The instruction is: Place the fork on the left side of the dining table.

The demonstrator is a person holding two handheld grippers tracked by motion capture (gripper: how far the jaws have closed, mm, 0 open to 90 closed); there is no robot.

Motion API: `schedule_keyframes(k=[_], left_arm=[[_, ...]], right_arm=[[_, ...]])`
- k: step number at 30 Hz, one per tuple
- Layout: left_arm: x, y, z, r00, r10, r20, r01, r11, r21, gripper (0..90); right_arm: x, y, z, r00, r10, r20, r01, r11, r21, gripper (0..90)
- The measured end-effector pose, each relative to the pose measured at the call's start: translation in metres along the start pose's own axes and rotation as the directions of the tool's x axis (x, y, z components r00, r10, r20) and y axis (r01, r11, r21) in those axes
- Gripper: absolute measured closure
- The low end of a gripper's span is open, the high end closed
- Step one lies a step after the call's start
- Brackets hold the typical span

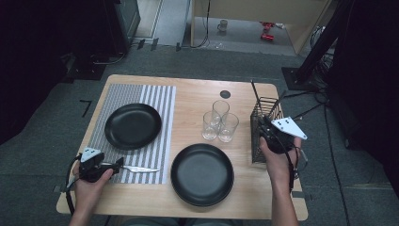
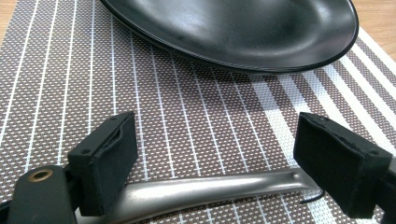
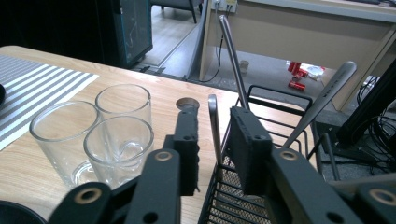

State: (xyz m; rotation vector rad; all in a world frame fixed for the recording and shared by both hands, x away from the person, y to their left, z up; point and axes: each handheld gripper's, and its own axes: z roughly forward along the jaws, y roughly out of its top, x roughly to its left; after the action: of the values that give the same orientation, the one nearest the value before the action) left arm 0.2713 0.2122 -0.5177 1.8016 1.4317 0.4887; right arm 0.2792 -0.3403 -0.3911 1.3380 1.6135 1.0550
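The right gripper (image 3: 212, 154) has its jaws narrowly parted astride the upright handle of a slim metal utensil (image 3: 214, 128) standing in the black wire cutlery basket (image 1: 261, 136) at the table's right edge, pads seemingly not yet pressing, while the left gripper (image 2: 215, 161) rests wide open over a silver table knife (image 1: 139, 168) lying crosswise on the striped placemat (image 1: 155, 99).

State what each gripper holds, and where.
Nothing gripped. The left gripper, open, straddles the knife handle; the right gripper has its fingers flanking a utensil handle in the basket, apparently loose.

No legible text, label, brand, number or sign on anything here.
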Motion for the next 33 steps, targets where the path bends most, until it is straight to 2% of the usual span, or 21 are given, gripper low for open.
schedule_keyframes(k=[3, 5, 10, 26, 28, 33], left_arm=[[0.0, 0.0, 0.0, 1.0, -0.001, 0.001, 0.001, 1.0, -0.001, 14.0], [0.0, 0.0, 0.0, 1.0, 0.0, 0.001, 0.0, 1.0, 0.0, 13.9], [0.0, 0.0, 0.0, 1.0, 0.0, 0.0, 0.0, 1.0, 0.0, 14.0], [0.0, 0.0, 0.0, 1.0, 0.003, -0.003, -0.003, 1.0, -0.003, 14.0], [0.0, 0.0, 0.0, 1.0, 0.003, -0.004, -0.003, 1.0, -0.002, 14.0], [0.0, 0.0, 0.0, 1.0, 0.002, -0.004, -0.002, 1.0, -0.003, 14.0]], right_arm=[[-0.001, -0.001, 0.003, 0.9998, 0.015, 0.013, -0.015, 0.9999, 0.003, 85.2], [-0.002, -0.002, 0.003, 0.9995, 0.019, 0.026, -0.019, 0.9998, -0.005, 86.6], [-0.003, 0.0, -0.001, 0.998, -0.007, 0.063, 0.008, 0.9997, -0.024, 88.6], [-0.005, 0.009, -0.014, 0.9979, -0.02, 0.062, 0.025, 0.9954, -0.092, 88.7], [-0.005, 0.01, -0.014, 0.9979, -0.02, 0.061, 0.025, 0.9955, -0.091, 88.8], [-0.006, 0.004, -0.004, 0.9986, -0.013, 0.052, 0.016, 0.9985, -0.051, 88.7]])
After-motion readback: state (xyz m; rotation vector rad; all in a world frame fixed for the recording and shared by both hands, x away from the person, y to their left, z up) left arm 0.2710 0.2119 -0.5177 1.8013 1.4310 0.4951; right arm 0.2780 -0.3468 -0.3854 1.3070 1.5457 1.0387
